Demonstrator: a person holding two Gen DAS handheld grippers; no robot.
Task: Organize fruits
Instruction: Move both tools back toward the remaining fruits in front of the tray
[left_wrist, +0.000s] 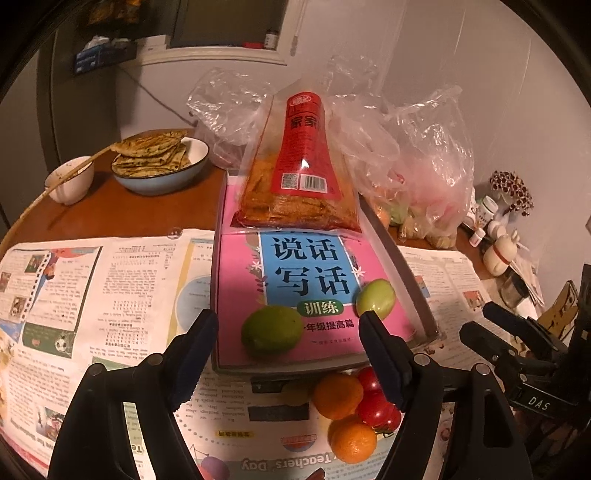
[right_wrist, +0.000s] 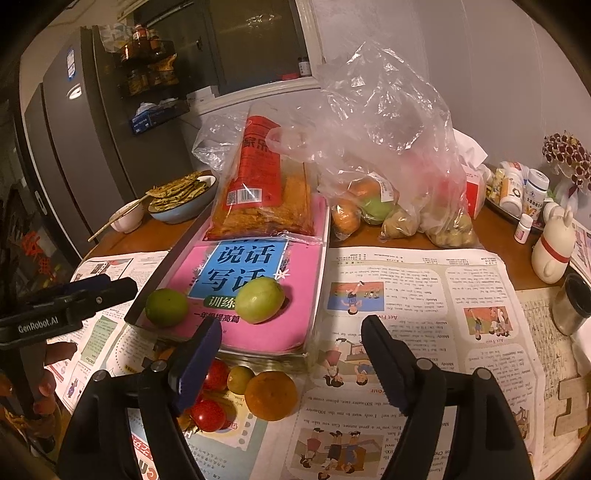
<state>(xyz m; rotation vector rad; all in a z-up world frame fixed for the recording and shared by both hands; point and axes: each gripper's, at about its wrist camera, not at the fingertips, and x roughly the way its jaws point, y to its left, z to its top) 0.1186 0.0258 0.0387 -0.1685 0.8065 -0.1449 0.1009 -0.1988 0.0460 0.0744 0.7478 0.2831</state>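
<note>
on top of the pink book (left_wrist: 317, 295) two green fruits are sitting near its front edge: a round lime (left_wrist: 272, 329) on the left and a paler green fruit (left_wrist: 376, 296) to its right, well apart. the lime is looking near-round, no clear long axis. the paler one is slightly oval, its long axis tilting up to the right in the left wrist view.

in front of the book, on the newspaper (left_wrist: 110, 295), a tight cluster is lying: two oranges (left_wrist: 338, 395), red tomatoes (left_wrist: 380, 408) touching them, and a small green fruit (right_wrist: 241, 379) showing in the right wrist view between tomato and orange. all roundish, no pointing direction to tell.

a snack bag (left_wrist: 299, 173) is lying on the book's far half, long axis running away from the cameras, barcode end nearest. clear plastic bags (right_wrist: 388, 155) with more fruit are sitting behind and right of the book.

left gripper (left_wrist: 288, 325) is standing wide, fingers either side of the lime but not touching, nothing held. right gripper (right_wrist: 291, 328) is also standing wide and empty, hovering over the book's front right corner and the newspaper.
</note>
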